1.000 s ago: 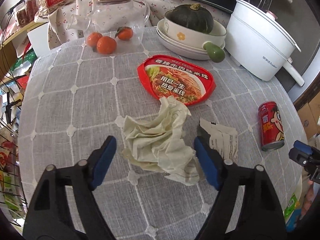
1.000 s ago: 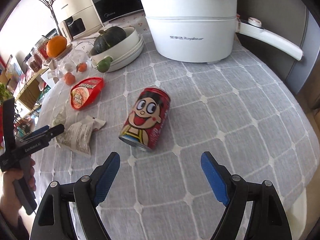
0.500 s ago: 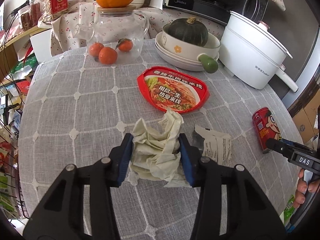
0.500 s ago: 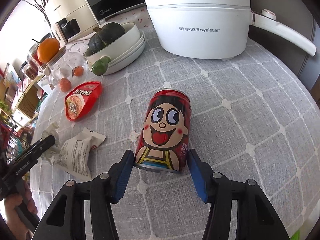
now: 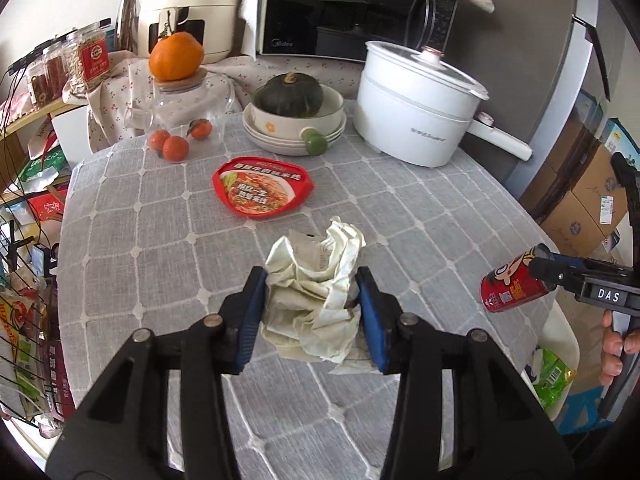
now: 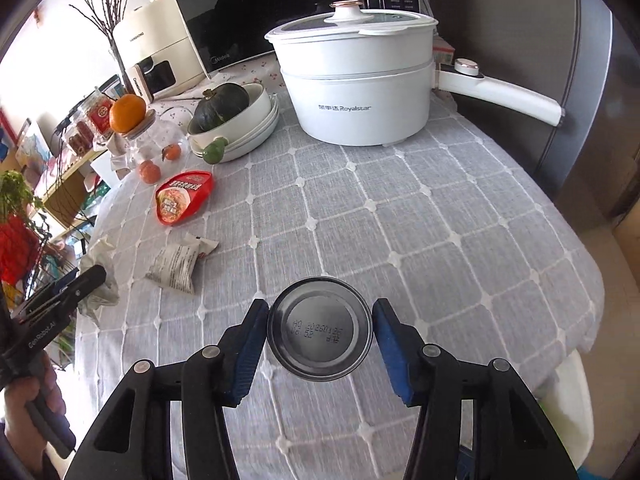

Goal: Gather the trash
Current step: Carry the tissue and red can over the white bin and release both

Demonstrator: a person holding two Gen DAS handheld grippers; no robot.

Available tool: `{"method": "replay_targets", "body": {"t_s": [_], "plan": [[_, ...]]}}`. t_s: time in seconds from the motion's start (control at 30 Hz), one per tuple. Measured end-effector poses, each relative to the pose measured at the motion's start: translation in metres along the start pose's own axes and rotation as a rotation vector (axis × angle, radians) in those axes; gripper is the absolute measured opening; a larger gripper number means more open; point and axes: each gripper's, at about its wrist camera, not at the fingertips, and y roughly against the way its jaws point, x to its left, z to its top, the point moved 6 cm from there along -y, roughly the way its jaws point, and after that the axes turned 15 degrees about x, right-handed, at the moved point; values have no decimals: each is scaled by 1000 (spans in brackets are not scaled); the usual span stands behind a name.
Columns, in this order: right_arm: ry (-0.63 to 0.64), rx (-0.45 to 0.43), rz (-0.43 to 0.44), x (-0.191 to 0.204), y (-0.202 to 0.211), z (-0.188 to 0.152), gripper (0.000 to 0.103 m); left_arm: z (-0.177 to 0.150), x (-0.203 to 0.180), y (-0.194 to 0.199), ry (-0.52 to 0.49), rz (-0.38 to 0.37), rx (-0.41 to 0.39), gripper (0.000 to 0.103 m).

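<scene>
Though both claws are loaded, each view adds its own detail.
Tissue: crumpled cream tissue (image 5: 316, 300), creased and bunched, raised off the grey checked tablecloth (image 5: 160, 248).
Left gripper (image 5: 312, 316): blue pads clenched on the tissue, one each side, narrow gap.
Lid: red noodle-cup lid (image 5: 262, 190) flat on the cloth, beyond the tissue.
Packet: white printed sachet (image 6: 176, 264) lying on the cloth; clear only in the right view, since the tissue covers it in the left.
Can: red cartoon can (image 5: 512, 286), on its side in the air off the table's right edge.
Right gripper (image 6: 320, 336): pads pressed to both sides of the can; this view shows only its round metal base (image 6: 320, 332) with stamped date code.
</scene>
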Motion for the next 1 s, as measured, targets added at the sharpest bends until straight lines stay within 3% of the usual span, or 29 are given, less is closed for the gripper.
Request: {"method": "replay_targets", "body": {"t_s": [0.23,0.5,0.87,1.0], "plan": [[-37,-15,-8,-29,38,-38,54,-26,-55,27,-74,-46,-17,47],[-73,-44,-41,-67,77,-82,54,-60,-108,32,-91,-169,12,47],[-147,-67,-27,-130,104,-136,54,-98,-178,24,-176,-279,46,47],[-183,-65,-39,-154,108,-147,54,-106,-213,14,-259,-276,61,47]]}}
